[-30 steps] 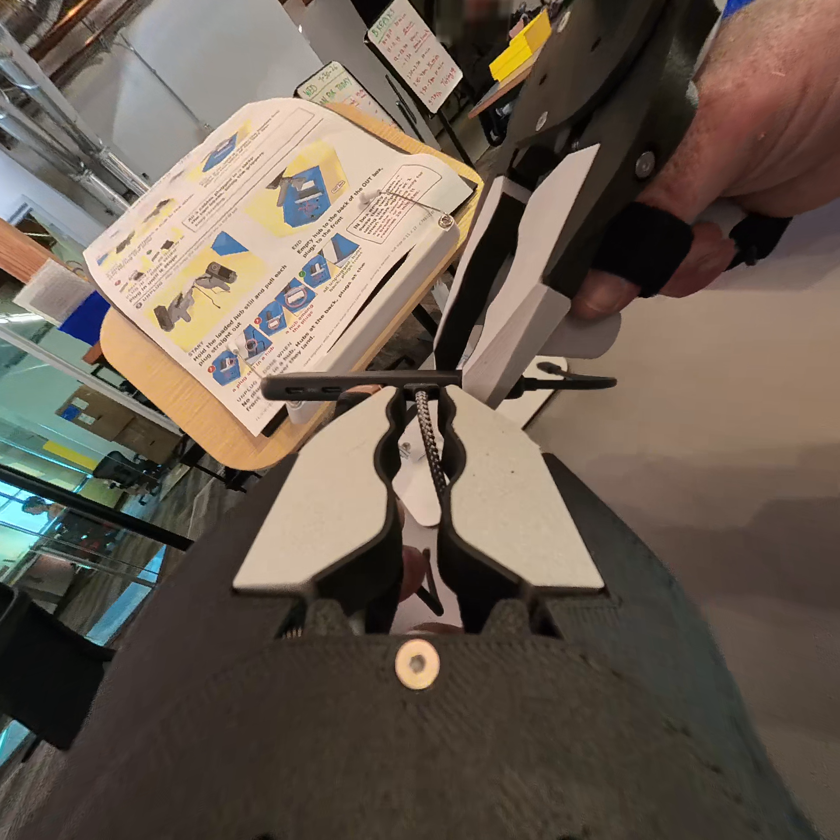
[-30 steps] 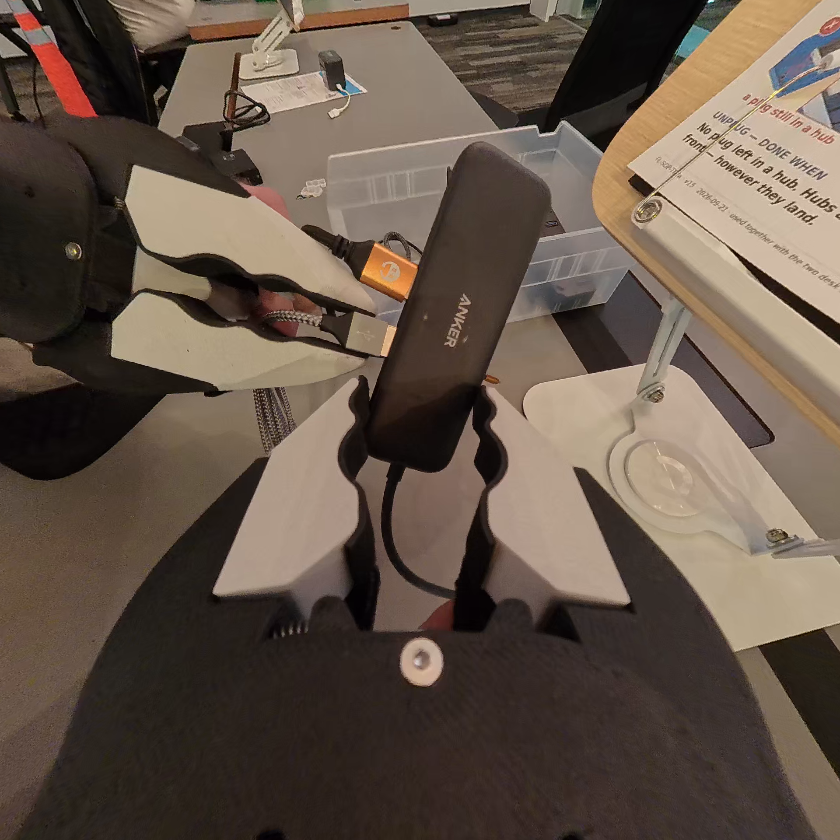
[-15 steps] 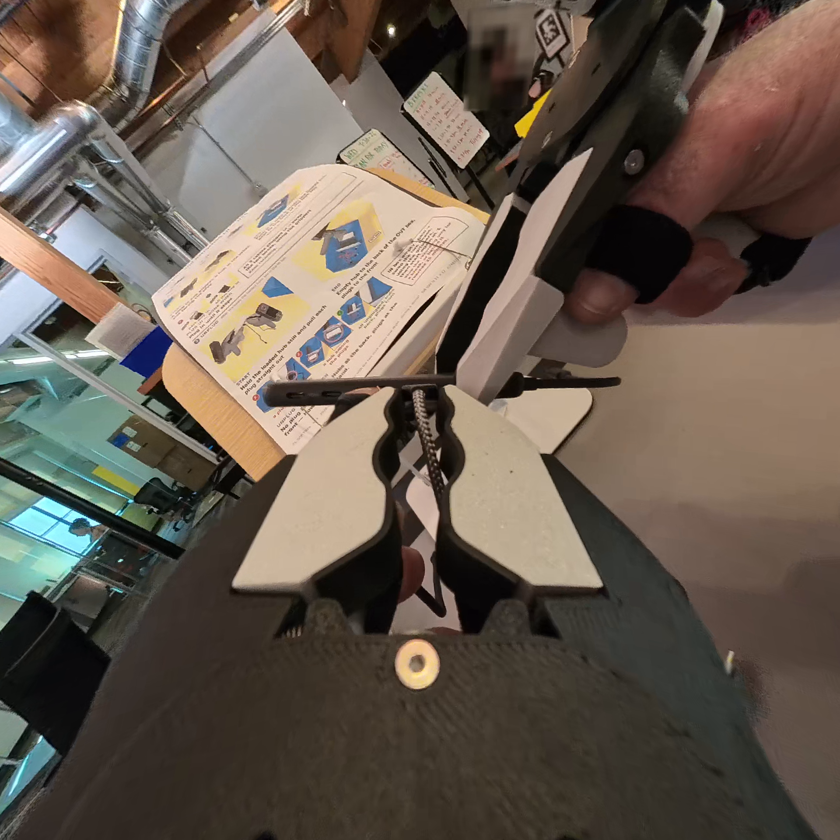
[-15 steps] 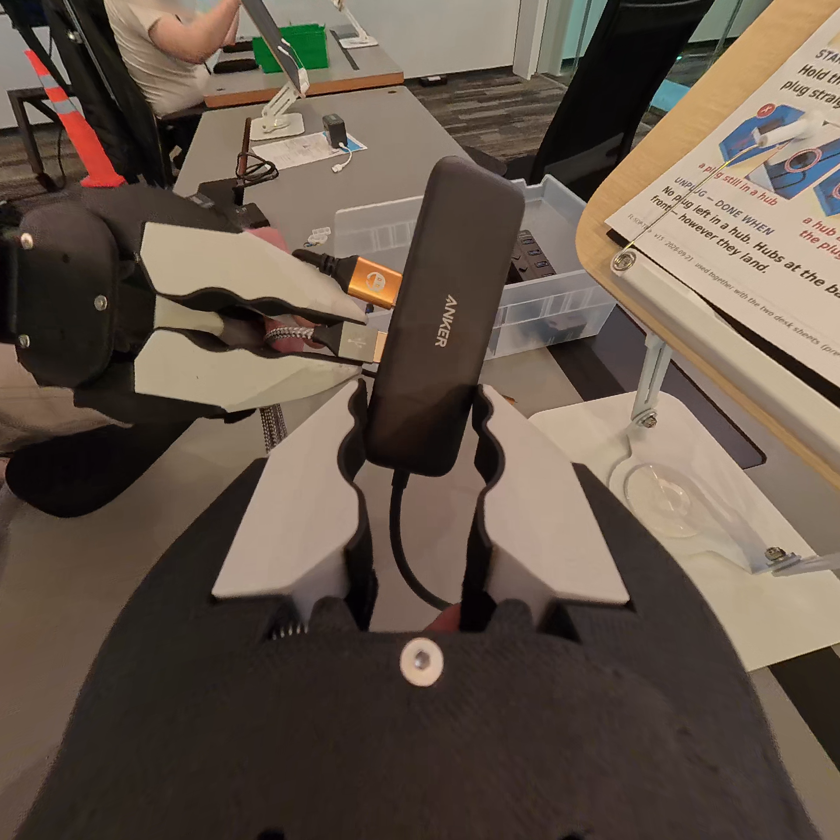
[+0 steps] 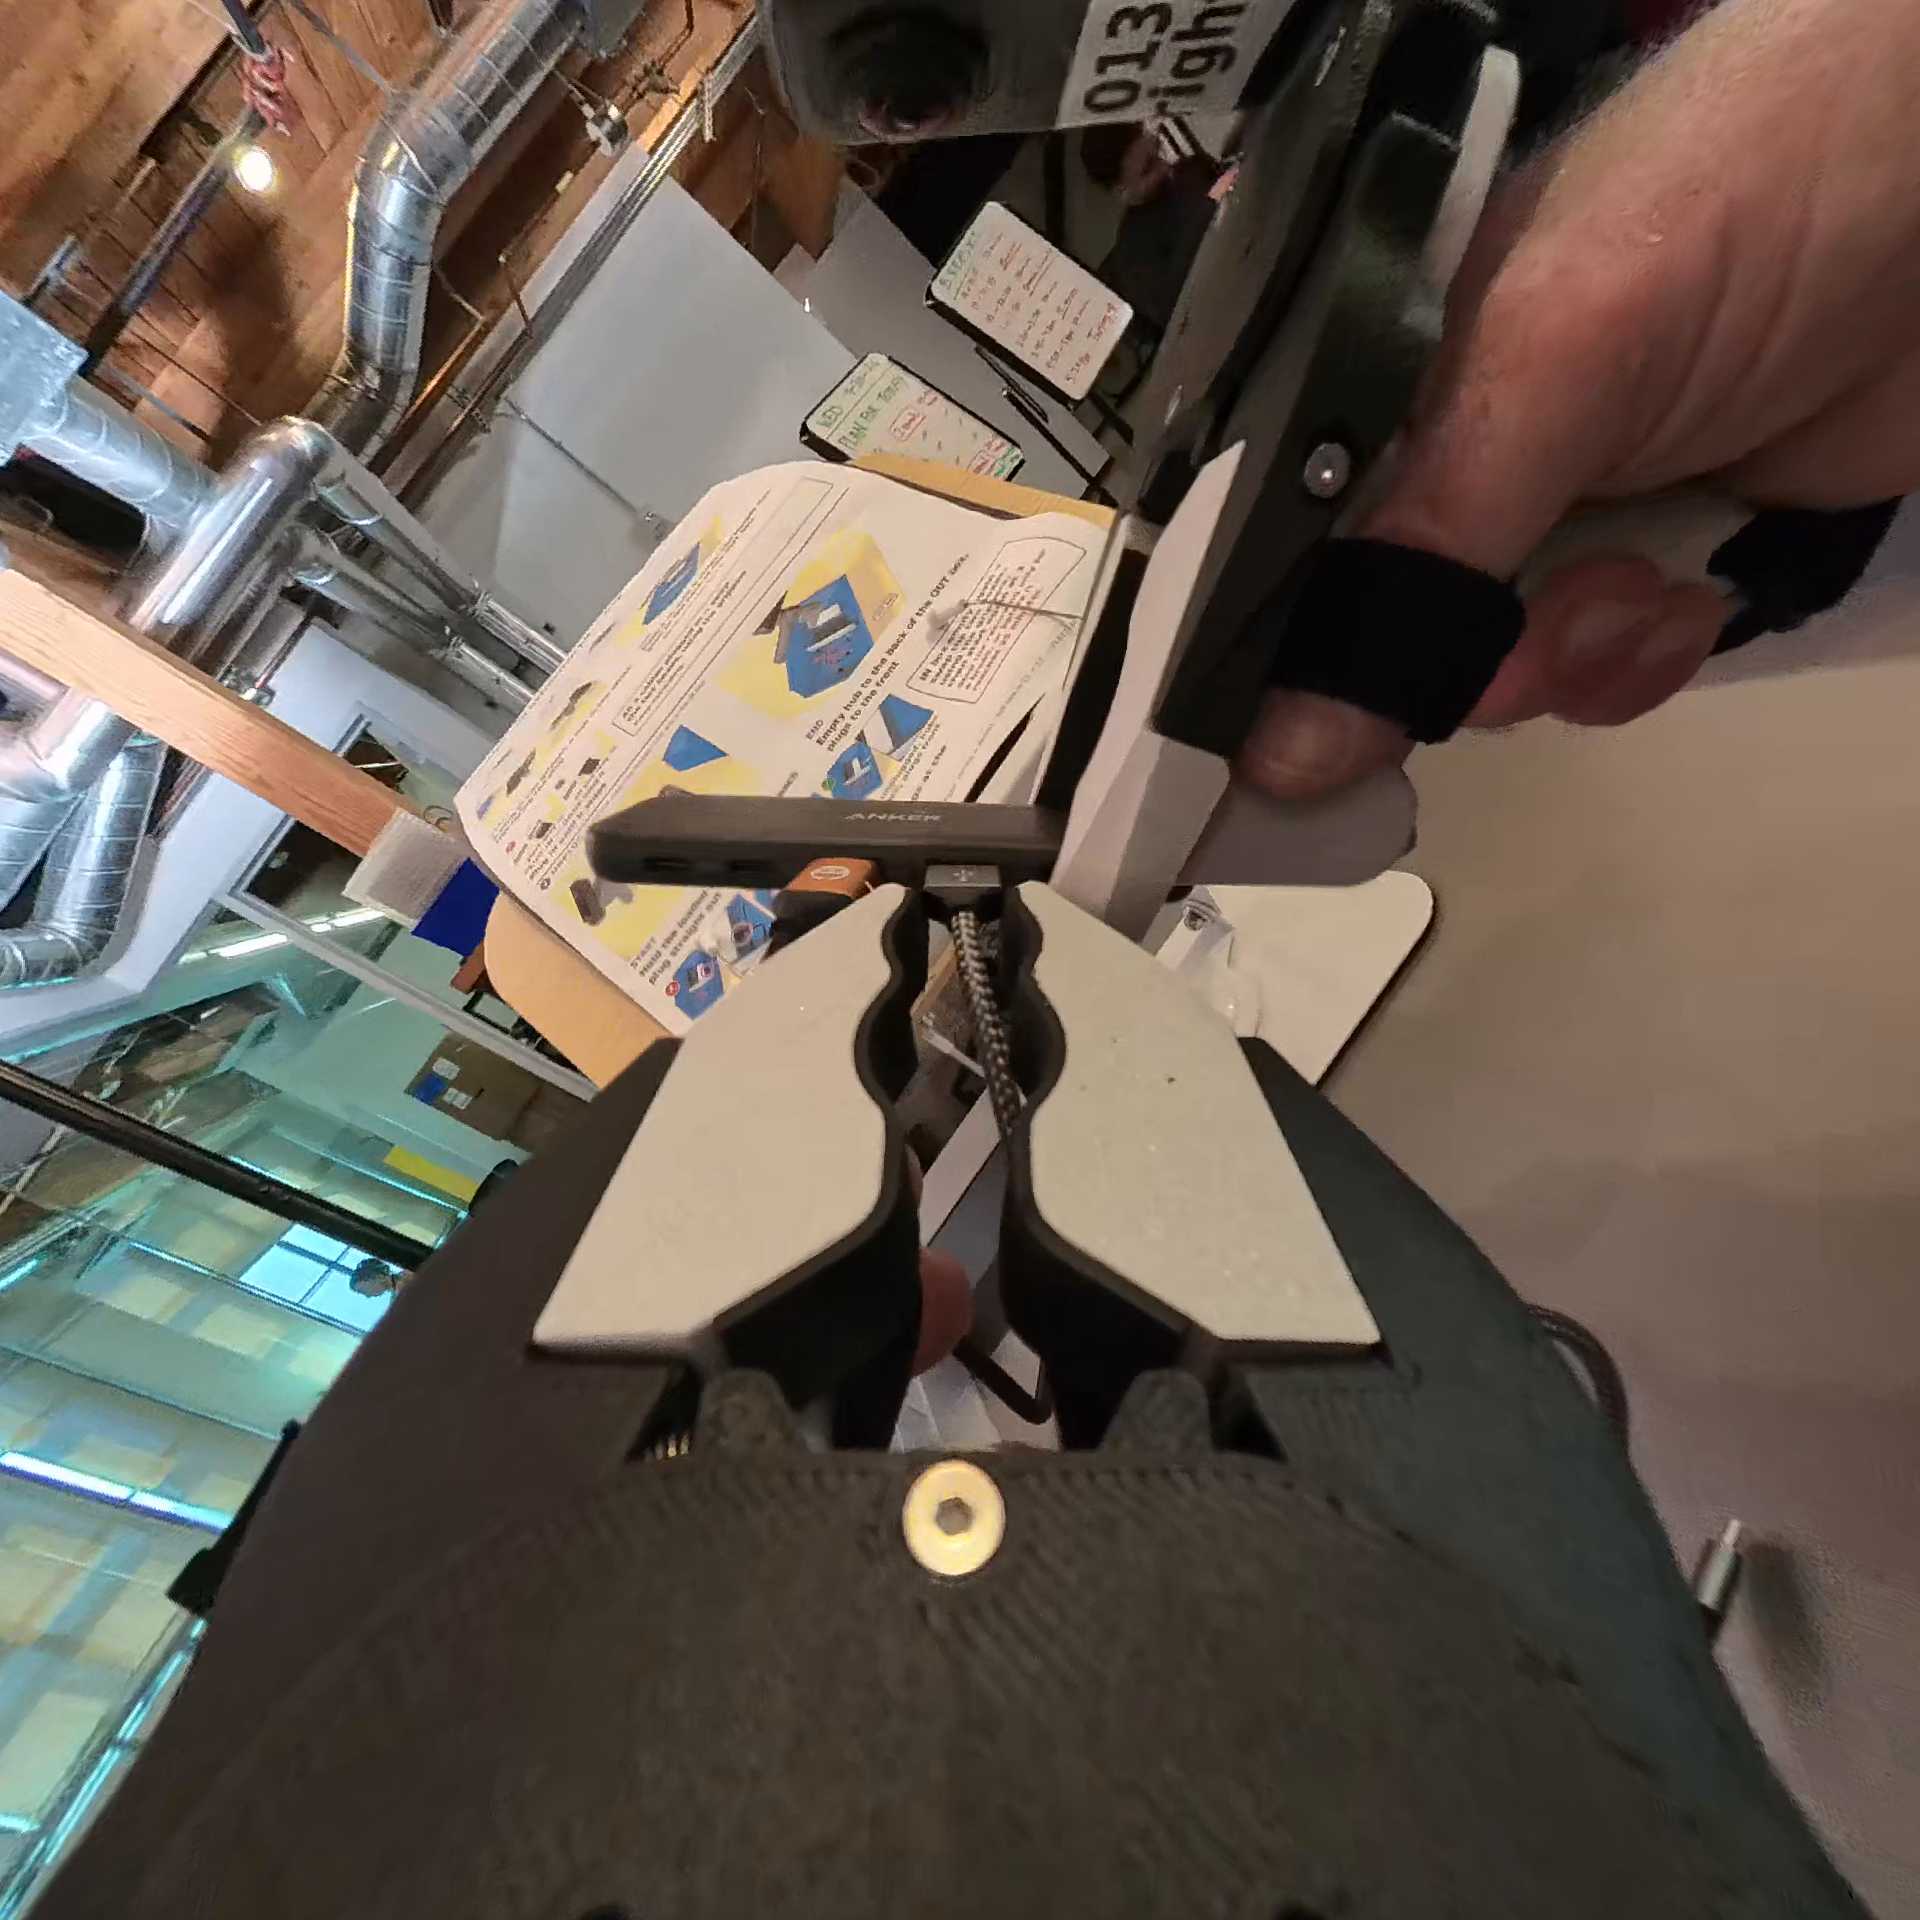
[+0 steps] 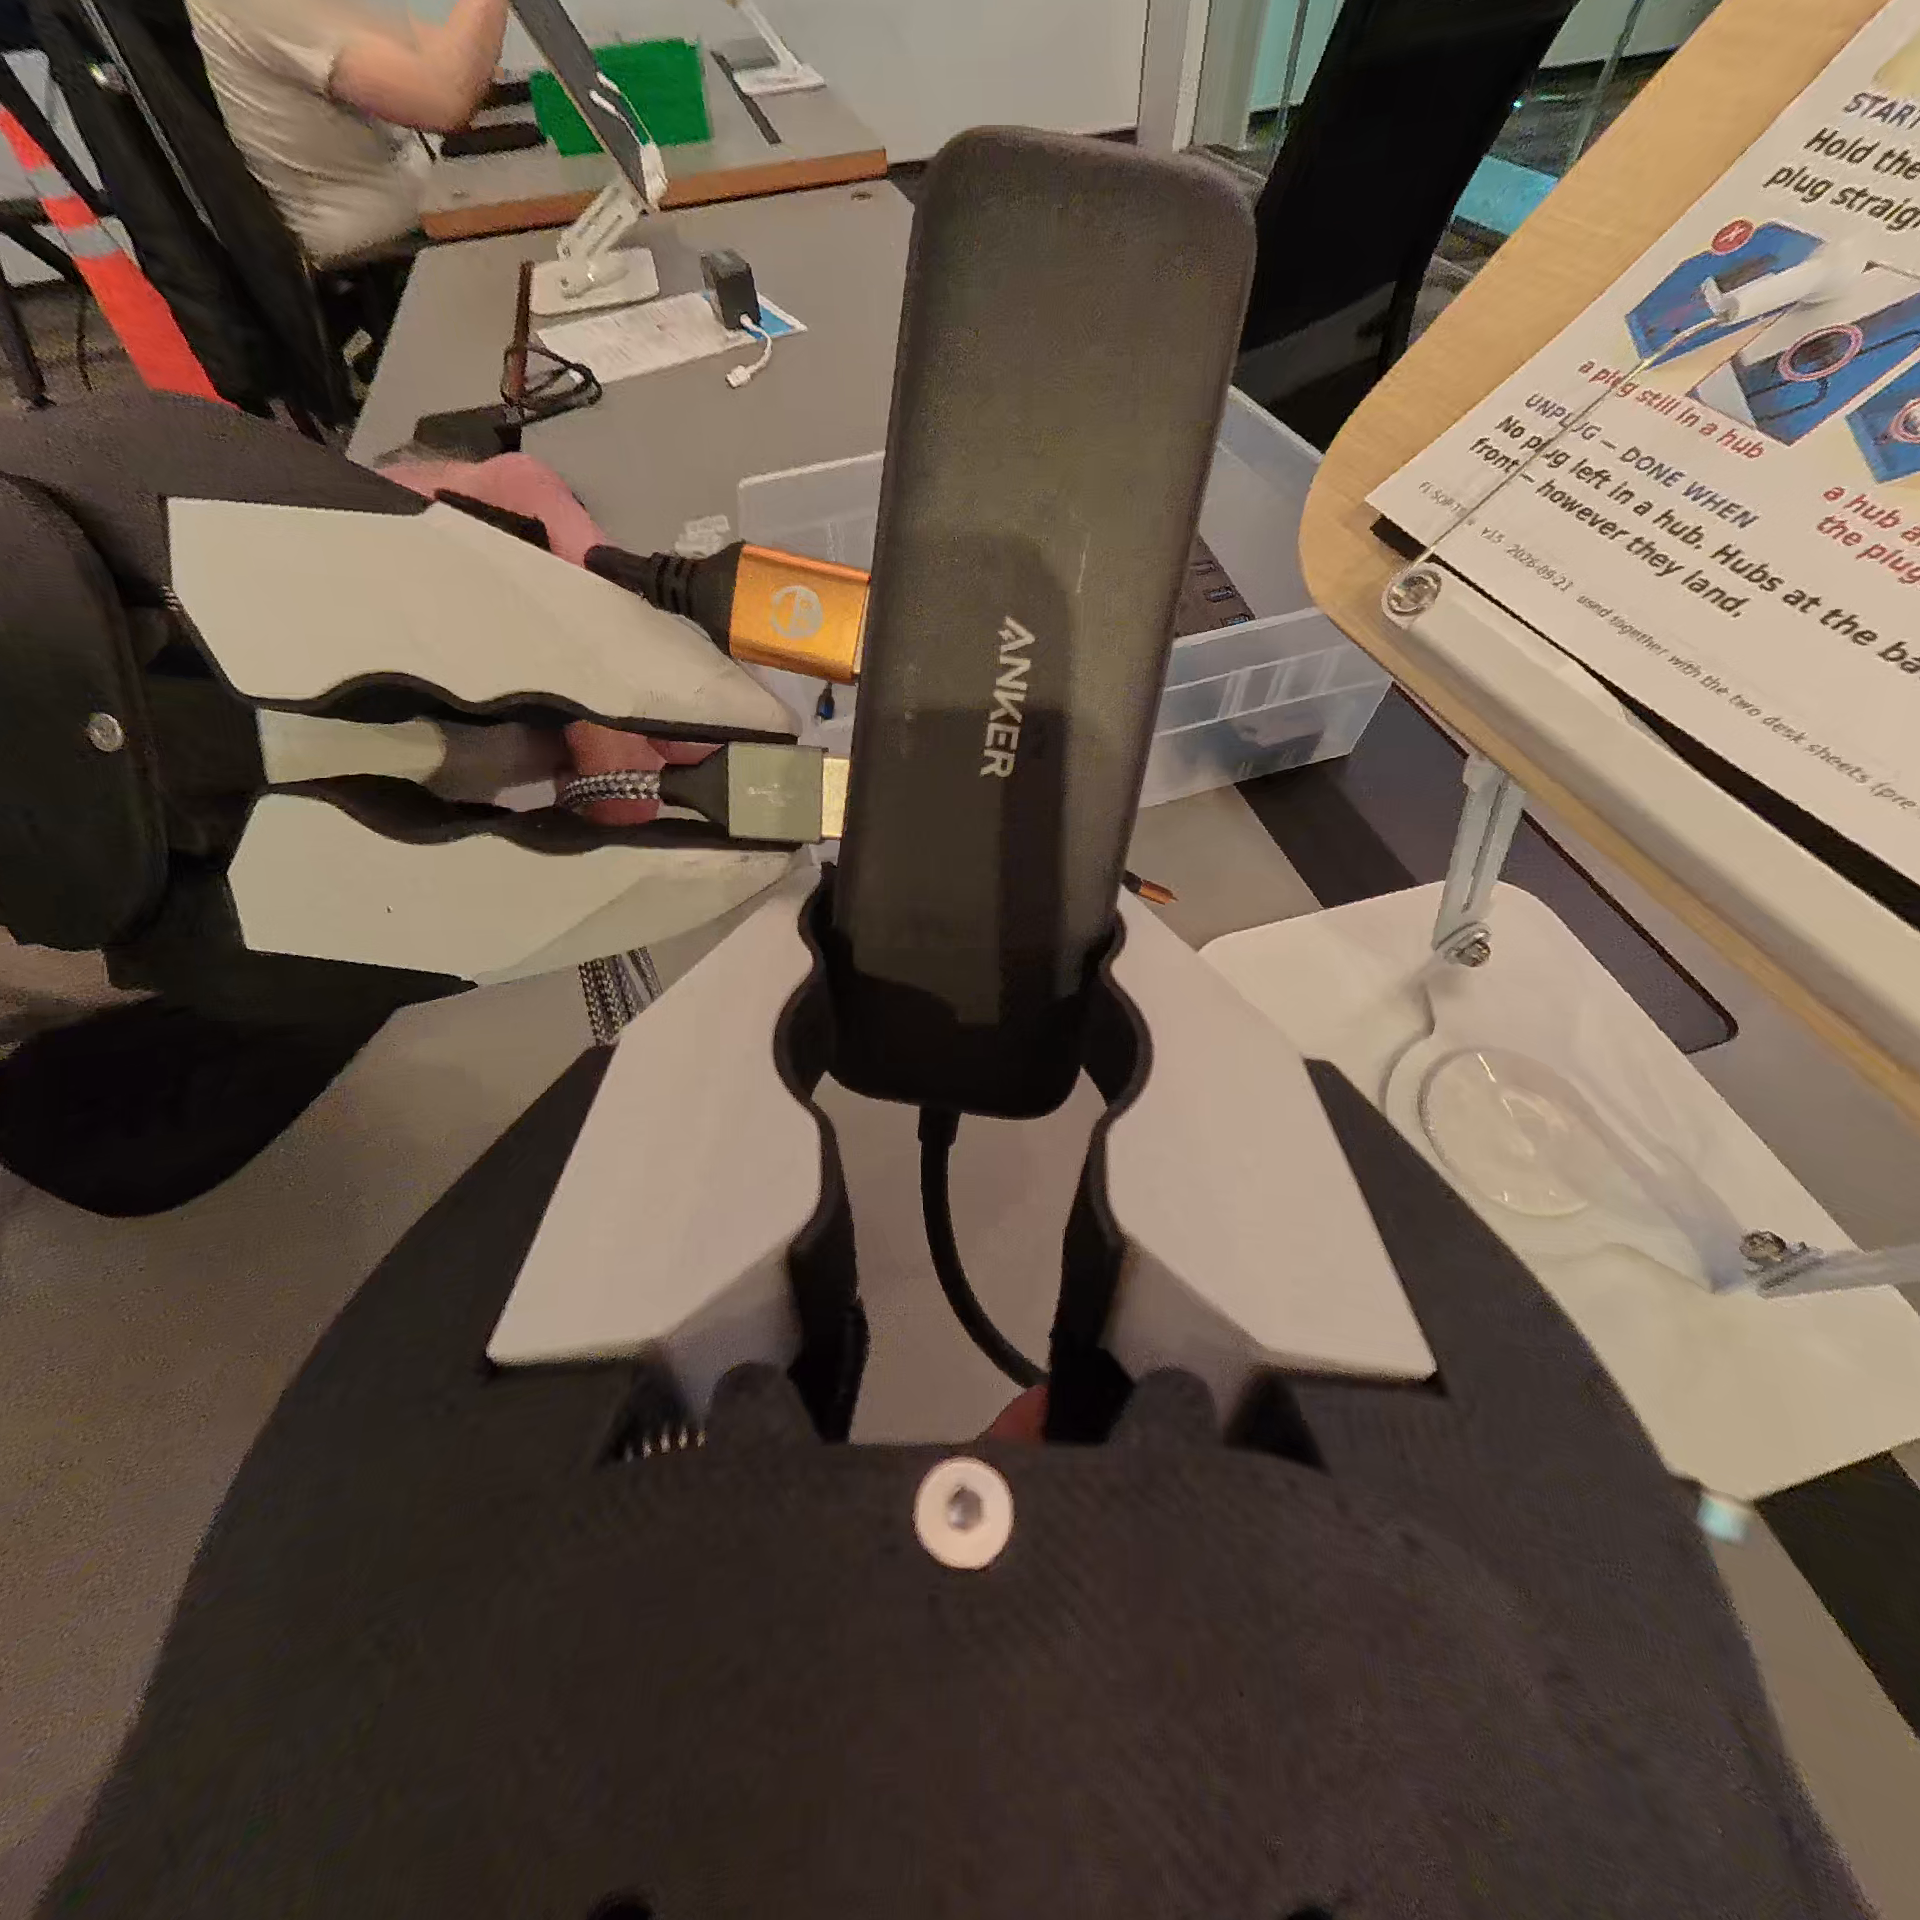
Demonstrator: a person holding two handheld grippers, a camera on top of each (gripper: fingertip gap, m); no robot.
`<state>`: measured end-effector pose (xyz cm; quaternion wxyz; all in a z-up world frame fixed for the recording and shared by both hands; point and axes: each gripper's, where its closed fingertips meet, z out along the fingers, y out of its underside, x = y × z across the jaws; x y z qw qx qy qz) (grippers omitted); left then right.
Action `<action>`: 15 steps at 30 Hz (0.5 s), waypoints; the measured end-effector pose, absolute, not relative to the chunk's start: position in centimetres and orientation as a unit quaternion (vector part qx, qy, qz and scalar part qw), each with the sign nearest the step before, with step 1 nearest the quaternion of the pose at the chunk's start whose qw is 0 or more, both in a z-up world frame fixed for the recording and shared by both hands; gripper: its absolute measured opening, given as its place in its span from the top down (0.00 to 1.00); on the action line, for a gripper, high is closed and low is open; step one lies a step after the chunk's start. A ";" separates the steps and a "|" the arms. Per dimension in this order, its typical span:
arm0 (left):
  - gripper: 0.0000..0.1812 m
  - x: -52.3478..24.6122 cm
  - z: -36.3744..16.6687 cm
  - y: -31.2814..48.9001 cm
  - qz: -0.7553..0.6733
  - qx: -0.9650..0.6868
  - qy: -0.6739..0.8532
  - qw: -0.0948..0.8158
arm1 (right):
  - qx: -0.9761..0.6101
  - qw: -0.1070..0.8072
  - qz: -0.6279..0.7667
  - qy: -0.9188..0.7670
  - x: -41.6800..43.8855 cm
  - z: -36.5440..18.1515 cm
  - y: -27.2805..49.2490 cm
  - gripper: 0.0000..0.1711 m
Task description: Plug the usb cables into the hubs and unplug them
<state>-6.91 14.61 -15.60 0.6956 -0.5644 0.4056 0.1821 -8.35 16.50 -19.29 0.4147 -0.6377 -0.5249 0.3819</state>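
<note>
My right gripper (image 6: 966, 935) is shut on the lower end of a black USB hub (image 6: 1049, 582) and holds it upright above the desk. An orange plug (image 6: 798, 615) sits in the hub's left side. My left gripper (image 5: 961, 904) is shut on the braided cable just behind a grey plug (image 5: 964, 878). That grey plug (image 6: 779, 793) is at the hub's side port below the orange one, with a sliver of its metal tip showing. In the left wrist view the hub (image 5: 831, 836) lies edge-on across the fingertips, held by the right gripper (image 5: 1101, 831).
A slanted wooden board with an instruction sheet (image 6: 1704, 457) stands on a white base (image 6: 1558, 1195) to the right. A clear plastic bin (image 6: 1257, 634) sits behind the hub on the grey desk (image 6: 312, 1299). A person sits at a far desk (image 6: 343, 114). Tip to tip, the grippers are about 5 cm apart.
Both grippers have risen and tilted, the hub more upright in the right wrist view. The grey plug has closed in on the hub's side port. The grips are unchanged.
</note>
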 end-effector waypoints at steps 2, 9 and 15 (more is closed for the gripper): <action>0.93 -6.9 -16.1 14.8 0.183 -0.575 0.416 0.681 | -0.640 0.416 0.363 -0.534 -8.2 -19.8 16.8 0.75; 0.93 -6.7 -15.6 14.7 0.174 -0.558 0.431 0.687 | -0.641 0.435 0.309 -0.552 -7.7 -19.3 16.9 0.75; 0.93 -6.9 -14.9 14.4 0.211 -0.546 0.425 0.690 | -0.644 0.439 0.337 -0.528 -8.4 -18.6 16.9 0.75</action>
